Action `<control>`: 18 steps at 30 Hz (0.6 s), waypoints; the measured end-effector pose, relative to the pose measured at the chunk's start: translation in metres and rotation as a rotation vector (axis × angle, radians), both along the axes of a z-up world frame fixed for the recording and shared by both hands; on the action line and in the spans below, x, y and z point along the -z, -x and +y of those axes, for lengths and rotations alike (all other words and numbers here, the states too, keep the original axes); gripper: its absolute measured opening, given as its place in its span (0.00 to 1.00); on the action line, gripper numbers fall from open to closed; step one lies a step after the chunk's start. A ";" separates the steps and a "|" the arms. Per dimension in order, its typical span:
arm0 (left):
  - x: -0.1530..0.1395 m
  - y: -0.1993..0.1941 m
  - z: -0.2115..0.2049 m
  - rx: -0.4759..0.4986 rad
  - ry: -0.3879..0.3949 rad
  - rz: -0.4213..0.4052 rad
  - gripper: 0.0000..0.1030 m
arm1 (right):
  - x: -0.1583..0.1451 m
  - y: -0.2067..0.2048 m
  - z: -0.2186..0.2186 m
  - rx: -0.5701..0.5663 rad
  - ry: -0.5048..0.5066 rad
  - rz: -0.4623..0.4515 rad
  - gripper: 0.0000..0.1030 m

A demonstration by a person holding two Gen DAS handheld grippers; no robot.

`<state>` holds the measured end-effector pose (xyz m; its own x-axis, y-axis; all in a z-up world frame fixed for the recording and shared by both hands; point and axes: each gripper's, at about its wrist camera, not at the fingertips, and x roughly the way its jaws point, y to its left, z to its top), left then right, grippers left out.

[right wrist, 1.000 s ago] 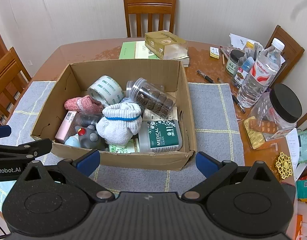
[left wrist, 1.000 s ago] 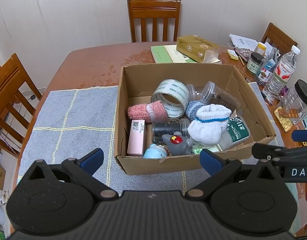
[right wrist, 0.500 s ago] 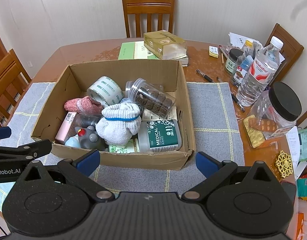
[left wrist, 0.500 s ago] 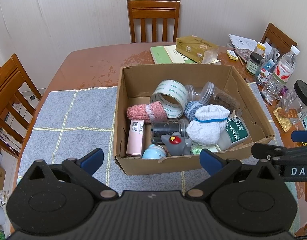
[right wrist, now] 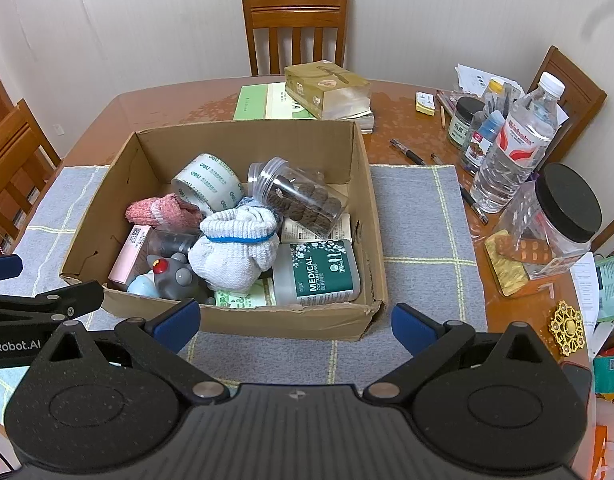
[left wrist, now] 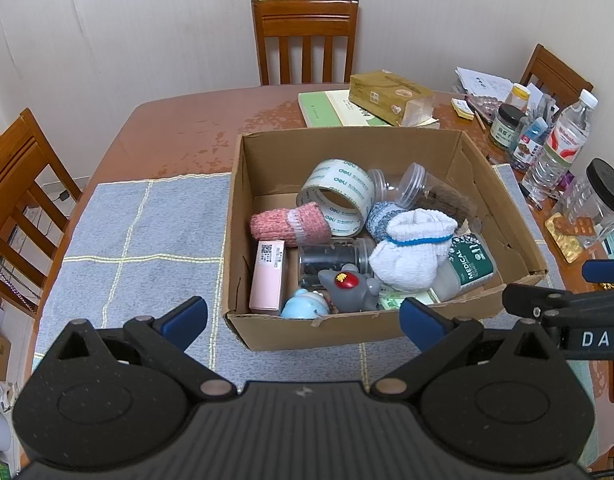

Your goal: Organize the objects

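An open cardboard box [left wrist: 347,334] [right wrist: 291,322] sits on a grey mat. It holds a tape roll [left wrist: 337,196] [right wrist: 207,184], a pink sock roll [left wrist: 289,224], a white sock bundle [left wrist: 411,248] [right wrist: 235,246], a clear jar of brown pieces [right wrist: 303,200], a green MEDICAL tub [right wrist: 319,272] [left wrist: 469,264], a pink carton [left wrist: 267,276], a grey mouse toy [left wrist: 349,290] and a light blue toy [left wrist: 305,304]. My left gripper [left wrist: 303,316] is open and empty, near the box's front wall. My right gripper [right wrist: 295,322] is open and empty, at the box's front right.
The grey mat [left wrist: 147,236] [right wrist: 423,216] lies on a brown table. A green book [left wrist: 331,108] and gold tissue box [left wrist: 391,94] lie behind the box. A water bottle [right wrist: 515,144], black-lidded jar [right wrist: 559,216], small jars and pens stand on the right. Chairs [left wrist: 305,40] surround the table.
Both views have shifted very slightly. The box and its contents have not moved. Both grippers stay open.
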<state>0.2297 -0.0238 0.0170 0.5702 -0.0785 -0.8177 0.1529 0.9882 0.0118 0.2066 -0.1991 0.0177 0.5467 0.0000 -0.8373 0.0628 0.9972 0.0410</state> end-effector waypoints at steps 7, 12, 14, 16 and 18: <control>0.000 0.000 -0.002 -0.001 -0.001 0.002 0.99 | -0.001 -0.001 -0.001 0.007 -0.002 0.001 1.00; 0.001 0.000 -0.002 -0.004 -0.006 0.004 0.99 | -0.001 -0.001 -0.001 0.009 -0.001 0.001 1.00; 0.001 0.000 -0.001 -0.004 -0.007 0.003 0.99 | -0.001 -0.001 -0.001 0.009 -0.001 0.001 1.00; 0.001 -0.001 -0.002 -0.007 -0.013 0.002 0.99 | -0.001 -0.002 -0.002 0.010 0.000 0.001 1.00; 0.000 -0.001 -0.002 -0.009 -0.021 -0.003 0.99 | 0.000 -0.002 -0.001 0.013 0.004 0.003 1.00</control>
